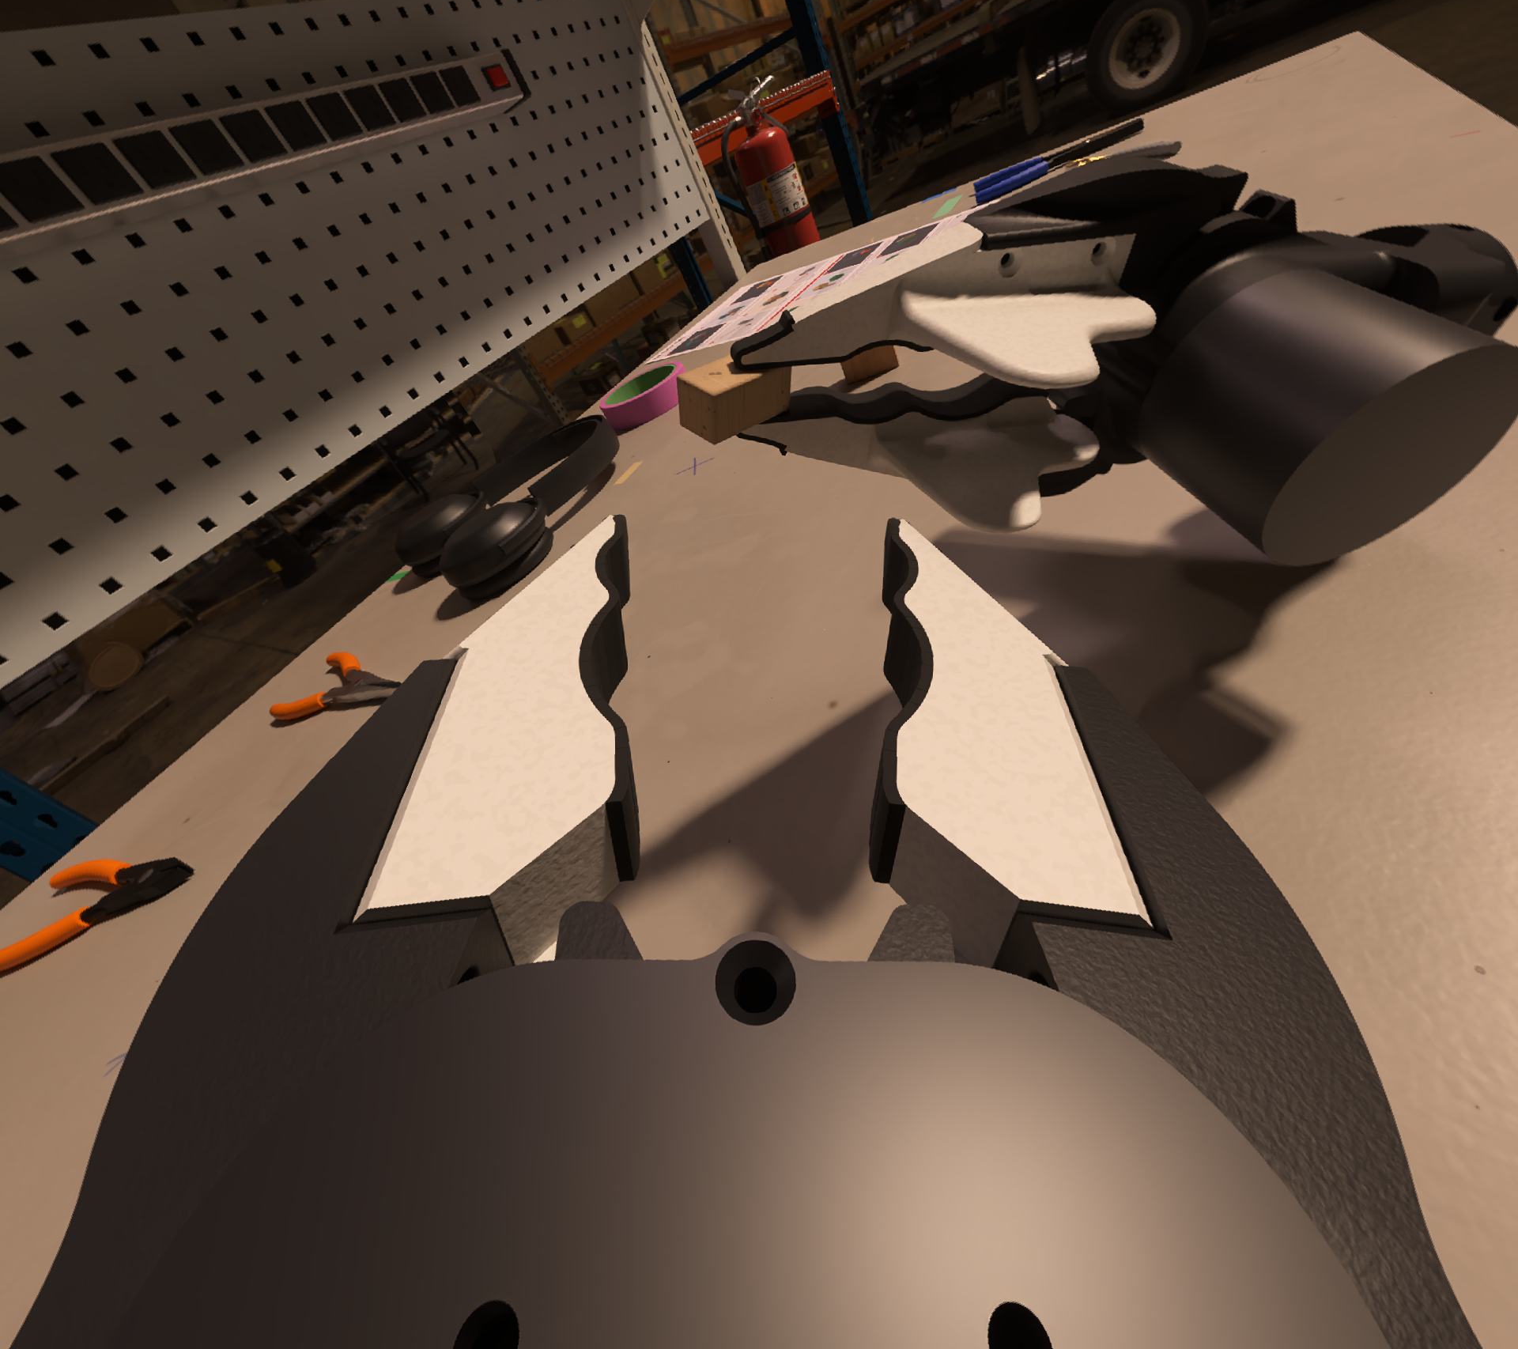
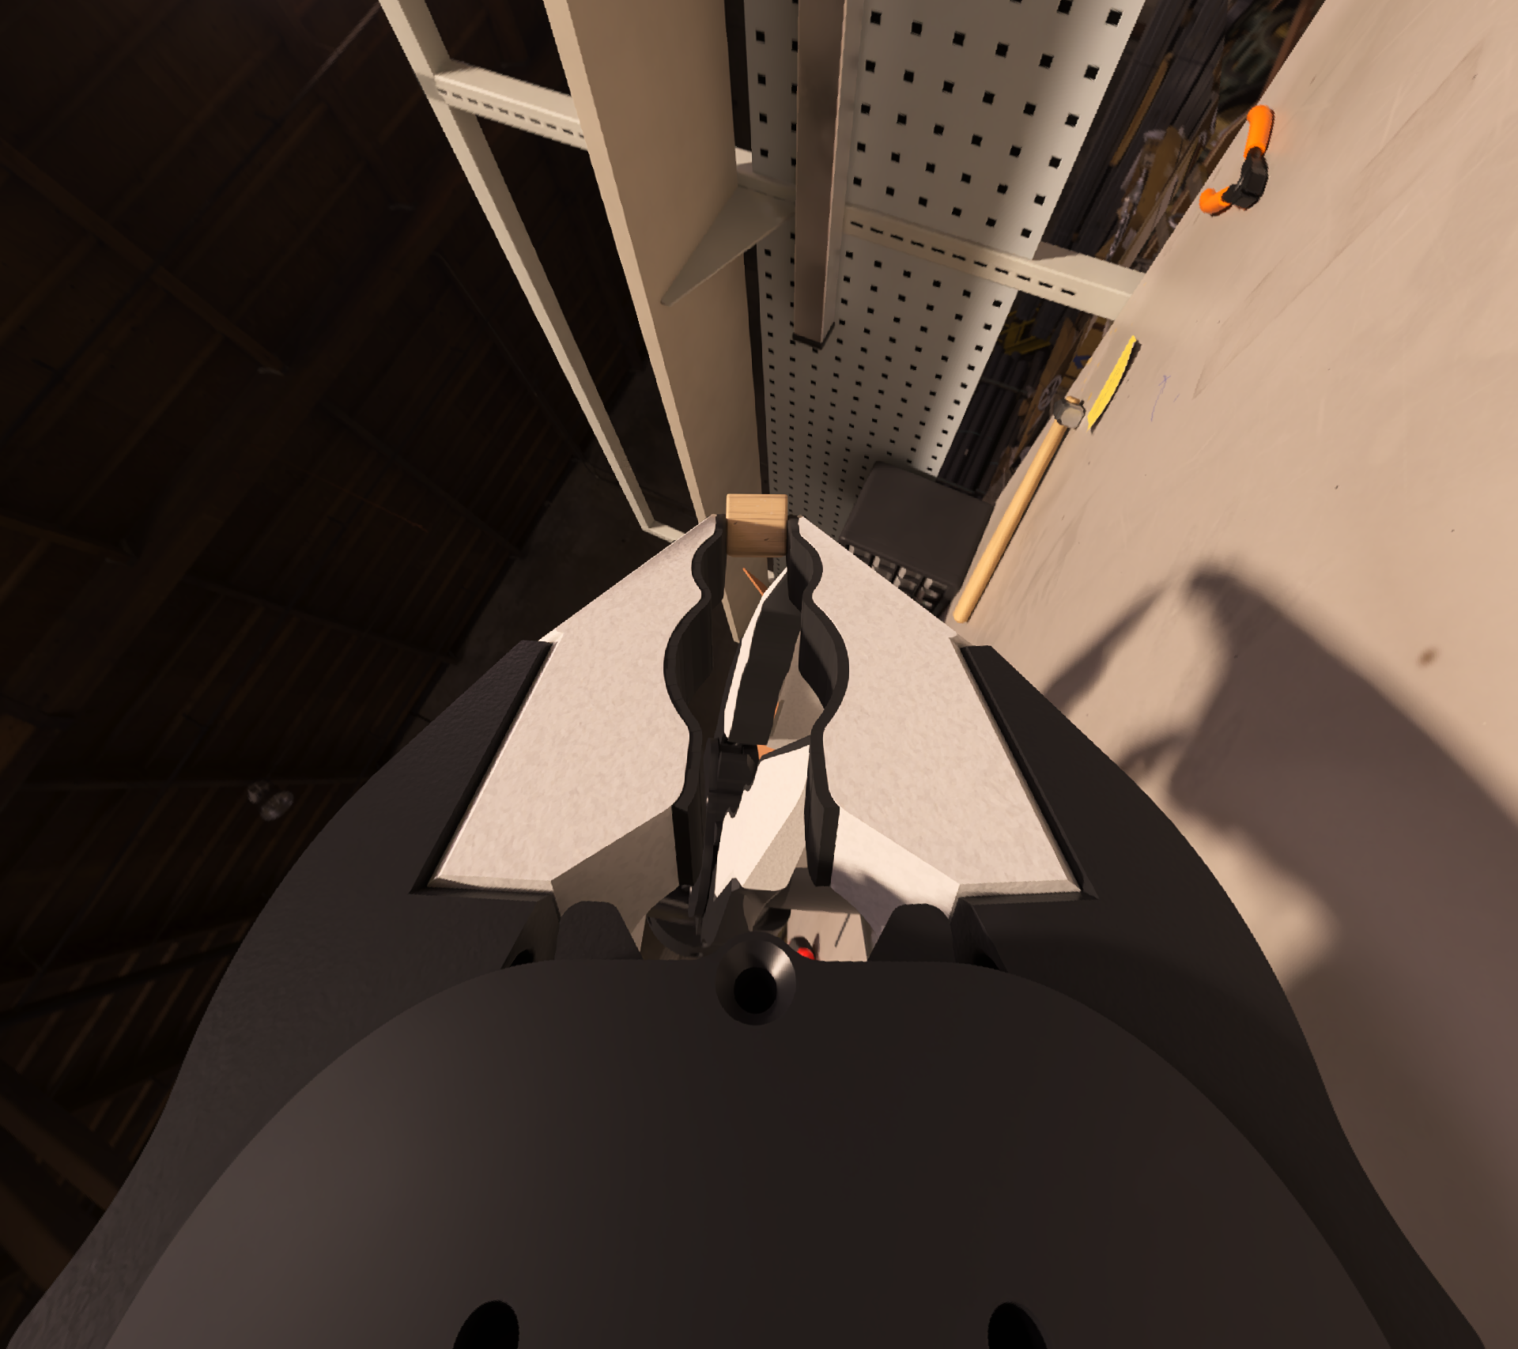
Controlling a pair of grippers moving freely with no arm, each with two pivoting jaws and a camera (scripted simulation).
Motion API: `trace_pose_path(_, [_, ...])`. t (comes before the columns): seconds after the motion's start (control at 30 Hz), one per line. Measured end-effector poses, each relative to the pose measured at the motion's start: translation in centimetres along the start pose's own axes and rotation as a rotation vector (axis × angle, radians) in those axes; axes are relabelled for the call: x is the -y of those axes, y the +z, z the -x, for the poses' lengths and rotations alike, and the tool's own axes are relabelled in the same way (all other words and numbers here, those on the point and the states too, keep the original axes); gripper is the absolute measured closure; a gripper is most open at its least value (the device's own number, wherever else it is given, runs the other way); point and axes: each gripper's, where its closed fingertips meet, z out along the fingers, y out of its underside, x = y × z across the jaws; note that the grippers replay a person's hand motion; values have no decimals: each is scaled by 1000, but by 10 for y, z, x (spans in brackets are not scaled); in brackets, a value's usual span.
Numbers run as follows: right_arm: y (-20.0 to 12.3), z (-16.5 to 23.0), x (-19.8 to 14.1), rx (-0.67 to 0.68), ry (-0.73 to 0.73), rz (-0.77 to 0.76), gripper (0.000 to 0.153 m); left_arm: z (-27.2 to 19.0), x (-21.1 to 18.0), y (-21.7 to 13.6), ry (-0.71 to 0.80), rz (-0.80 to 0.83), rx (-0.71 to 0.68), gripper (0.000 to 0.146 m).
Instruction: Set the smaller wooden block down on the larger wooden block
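Warehouse racking and a parked truck's wheel [image 1: 1146, 44] form the backdrop to a beige worktable [image 1: 756, 751] backed by a white pegboard [image 1: 328, 324] that carries a power strip [image 1: 246, 135].

Left wrist view, from left to right. Two orange-handled pliers [image 1: 82, 899] [image 1: 328, 693] lie to the left of the left gripper [image 1: 757, 525]. Black ear defenders [image 1: 493, 537] sit ahead-left of its left fingertip. A pink-and-green tape roll [image 1: 641, 393] lies farther ahead. The left gripper itself hovers with its fingers spread wide and nothing between them. Ahead and slightly right, the right gripper [image 1: 760, 398] reaches in from the right, turned on its side, and pinches the held wooden block [image 1: 731, 398] at its fingertips. A second wooden block [image 1: 869, 363] rests on the table just behind that gripper's upper finger and is largely hidden, so which block is larger cannot be judged. A printed sheet [image 1: 788, 291], a red fire extinguisher [image 1: 772, 176] and a blue-handled tool [image 1: 1035, 168] lie beyond.

Right wrist view. The right gripper [image 2: 756, 537] is closed narrowly on the block [image 2: 756, 525], which protrudes past the tips. To its right lies a wooden-handled hammer [image 2: 1018, 504].
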Motion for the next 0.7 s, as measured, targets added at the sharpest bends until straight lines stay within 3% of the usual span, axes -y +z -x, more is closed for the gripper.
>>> trace_pose_path(0.27, [3, -2, 0, 0, 27, -43, 139, 2, -1, 1, -41, 5, 5, 84])
trace_pose_path(0.53, [3, -5, 1, -21, -41, -28, 139, 1, -3, 2, -30, 21, 13, 83])
trace_pose_path(0.7, [5, -8, 3, 9, 54, -93, 139, 2, -4, 4, -25, 41, 41, 84])
